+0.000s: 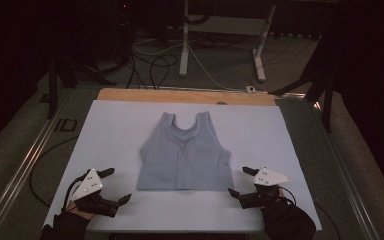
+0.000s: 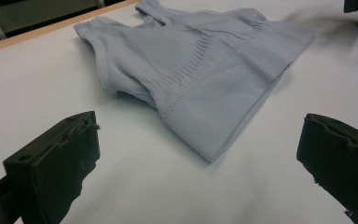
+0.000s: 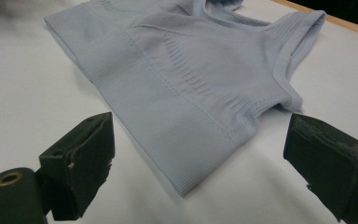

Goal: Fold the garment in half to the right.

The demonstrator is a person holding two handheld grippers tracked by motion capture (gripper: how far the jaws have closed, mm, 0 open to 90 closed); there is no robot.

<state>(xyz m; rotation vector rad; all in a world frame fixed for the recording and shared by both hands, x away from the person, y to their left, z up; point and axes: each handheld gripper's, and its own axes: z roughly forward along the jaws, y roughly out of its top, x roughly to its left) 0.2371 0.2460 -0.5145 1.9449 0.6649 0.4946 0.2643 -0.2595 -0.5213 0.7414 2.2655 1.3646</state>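
Both tongs, left gripper (image 1: 115, 186) at seven o'clock and right gripper (image 1: 236, 181) at five, stand wide and empty; my tank top (image 1: 185, 155) lies flat, untouched, handling not yet begun.

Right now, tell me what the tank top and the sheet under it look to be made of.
Tank top: a pale blue stretchy knit, it seems, matte, with ribbed bands across chest and hem. Sheet: smooth, matte, pale, flat with crisp edges, perhaps paper or thin plastic.
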